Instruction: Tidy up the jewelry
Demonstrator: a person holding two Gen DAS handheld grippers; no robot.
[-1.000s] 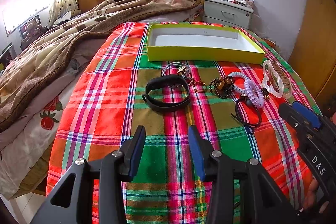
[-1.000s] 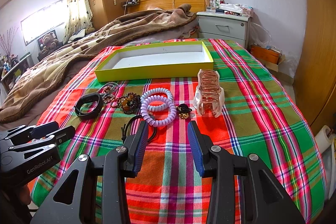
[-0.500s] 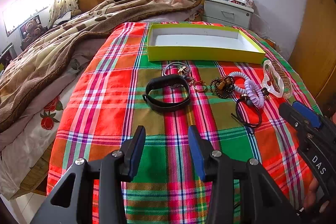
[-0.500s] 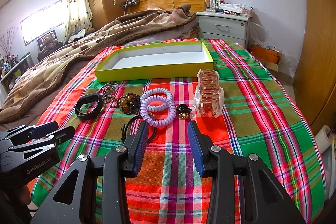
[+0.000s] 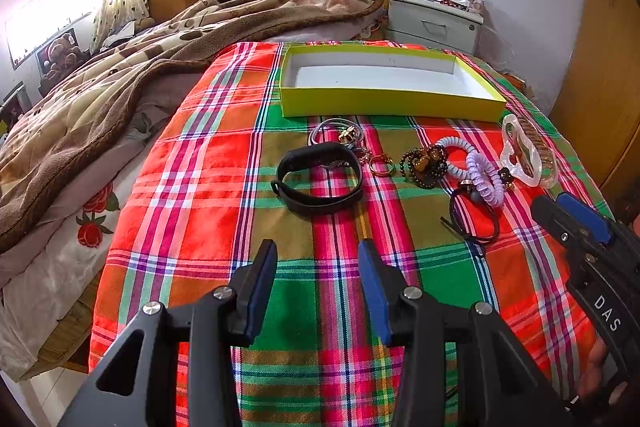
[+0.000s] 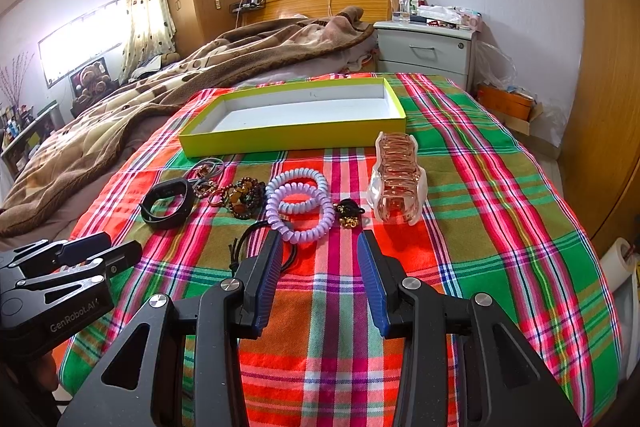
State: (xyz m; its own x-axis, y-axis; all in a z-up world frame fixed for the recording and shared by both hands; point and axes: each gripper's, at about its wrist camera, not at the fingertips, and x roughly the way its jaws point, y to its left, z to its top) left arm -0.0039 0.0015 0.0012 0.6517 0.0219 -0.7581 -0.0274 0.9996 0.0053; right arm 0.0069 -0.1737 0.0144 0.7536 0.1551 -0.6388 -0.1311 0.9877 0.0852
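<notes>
Right now I hold my left gripper (image 5: pixel 317 279) and right gripper (image 6: pixel 319 269) above the bright plaid cloth (image 6: pixel 460 227), both with fingers spread wide and gripping nothing. Everything sits relative to the shallow yellow-green cardboard box with a white inside (image 5: pixel 384 103), which stands at the far end of the cloth. Just in front of it lies the jewelry in a row: a black rubber wristband (image 5: pixel 320 179), thin silver bangles (image 5: pixel 334 135), a dark beaded bracelet (image 5: pixel 424 163), lilac spiral hair ties (image 6: pixel 300 203), a black cord loop (image 5: pixel 474 219) and a clear pink claw clip (image 6: pixel 398 179), the clip nearest the box's right corner.
</notes>
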